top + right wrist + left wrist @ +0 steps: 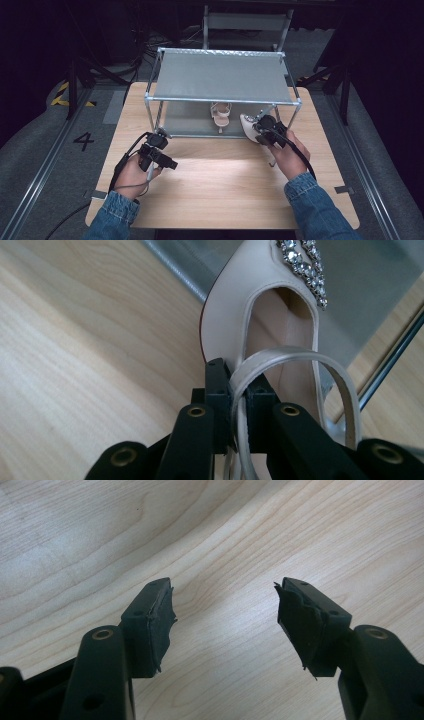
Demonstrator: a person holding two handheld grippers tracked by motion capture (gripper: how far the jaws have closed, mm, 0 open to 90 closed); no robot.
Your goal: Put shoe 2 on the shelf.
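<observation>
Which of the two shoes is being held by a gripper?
The shoe at the rack's front right: the right gripper pinches its strap. The other shoe sits alone on the lower shelf.

The wooden surface (220, 185) is bright; the room around it is very dark. Close-up pictures look a bit blurry.

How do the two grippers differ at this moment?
The left gripper is open with nothing between its jaws; the right gripper is shut on the shoe strap. The left hangs over bare table; the right is at the rack front. Both are black, two-jawed and hand-held.
</observation>
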